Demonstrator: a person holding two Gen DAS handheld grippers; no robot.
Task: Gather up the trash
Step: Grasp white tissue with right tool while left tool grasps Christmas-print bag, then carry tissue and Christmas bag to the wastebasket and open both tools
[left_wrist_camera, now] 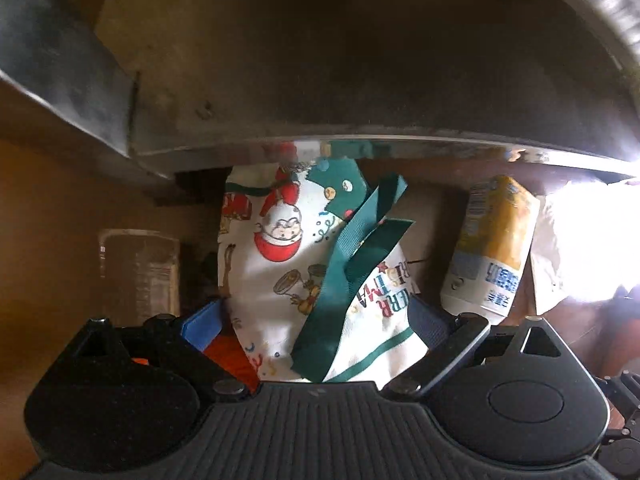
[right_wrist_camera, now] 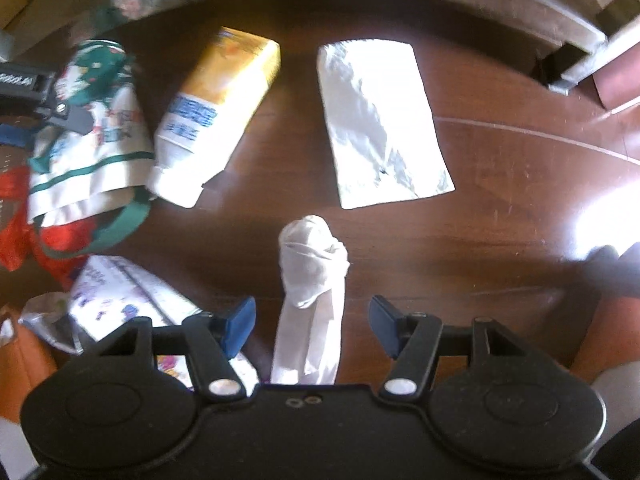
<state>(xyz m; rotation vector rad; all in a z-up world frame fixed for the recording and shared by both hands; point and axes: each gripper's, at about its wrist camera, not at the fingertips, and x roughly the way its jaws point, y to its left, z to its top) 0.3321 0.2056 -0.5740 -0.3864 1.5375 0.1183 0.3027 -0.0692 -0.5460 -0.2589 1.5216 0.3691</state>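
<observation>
Claws are pointing down at the floor (right_wrist_camera: 500, 216). Right claw (right_wrist_camera: 311, 326) is standing wide open around a white roll (right_wrist_camera: 312, 280), not squeezing. Left claw (left_wrist_camera: 320, 320) is sitting around a bag (left_wrist_camera: 296, 264); grip unclear.

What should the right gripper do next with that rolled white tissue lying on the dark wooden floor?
Probably lower a little further and close. The right gripper stands open with its blue pads either side of the rolled white tissue, not yet pressing it, so it looks lined up for a grasp.
</observation>
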